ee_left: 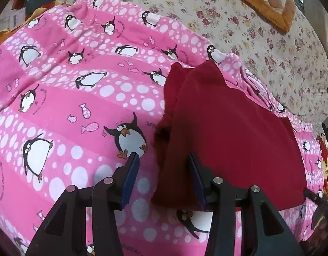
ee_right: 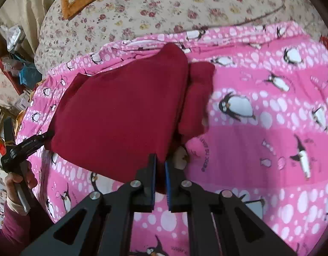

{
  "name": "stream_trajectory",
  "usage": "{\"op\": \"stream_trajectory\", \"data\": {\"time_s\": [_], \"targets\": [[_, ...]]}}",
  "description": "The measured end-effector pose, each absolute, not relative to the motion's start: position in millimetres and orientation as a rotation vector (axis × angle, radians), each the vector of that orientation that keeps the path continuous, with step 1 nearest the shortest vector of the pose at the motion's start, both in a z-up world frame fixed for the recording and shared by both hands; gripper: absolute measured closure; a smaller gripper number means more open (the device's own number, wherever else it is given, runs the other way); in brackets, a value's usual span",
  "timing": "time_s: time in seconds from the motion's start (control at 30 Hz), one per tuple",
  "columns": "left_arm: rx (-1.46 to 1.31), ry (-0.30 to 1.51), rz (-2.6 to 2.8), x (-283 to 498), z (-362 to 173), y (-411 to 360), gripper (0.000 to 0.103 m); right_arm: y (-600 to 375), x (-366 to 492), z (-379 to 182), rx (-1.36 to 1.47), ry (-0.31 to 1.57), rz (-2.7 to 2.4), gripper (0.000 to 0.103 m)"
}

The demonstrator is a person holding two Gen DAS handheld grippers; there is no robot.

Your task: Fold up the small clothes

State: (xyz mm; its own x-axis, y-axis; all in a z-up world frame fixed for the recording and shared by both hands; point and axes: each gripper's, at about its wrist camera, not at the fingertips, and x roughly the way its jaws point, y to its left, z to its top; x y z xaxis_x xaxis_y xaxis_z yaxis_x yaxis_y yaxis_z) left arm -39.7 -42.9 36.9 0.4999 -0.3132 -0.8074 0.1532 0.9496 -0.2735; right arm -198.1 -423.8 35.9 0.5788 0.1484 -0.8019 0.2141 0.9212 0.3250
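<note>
Nearly closed on a pinch of dark red knit garment [ee_right: 121, 106], the right gripper [ee_right: 160, 183] holds its near hem. Wide apart, the left gripper [ee_left: 164, 177] straddles the opposite hem corner, gripping nothing. One side flap already lies folded over, so folding seems partway done; further folds remain. Smooth, soft, the garment rests on the pink penguin-print blanket [ee_left: 68, 85].

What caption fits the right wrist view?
Right gripper pinches the red garment by its near edge, over the penguin blanket.
</note>
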Motion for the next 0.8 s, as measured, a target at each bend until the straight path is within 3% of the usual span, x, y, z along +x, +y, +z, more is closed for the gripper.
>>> {"op": "stream_trajectory", "data": {"time_s": [0.2, 0.8], "targets": [[-0.129, 0.984, -0.275, -38.5, 40.9, -48.3, 0.077, -402.3, -182.4, 63.2, 0.342, 0.907, -0.045, 0.069], [-0.105, 0.97, -0.268, -24.9, 40.5, -51.4, 0.077, -309.0, -57.3, 12.8, 0.297, 0.935, 0.105, 0.067]]}}
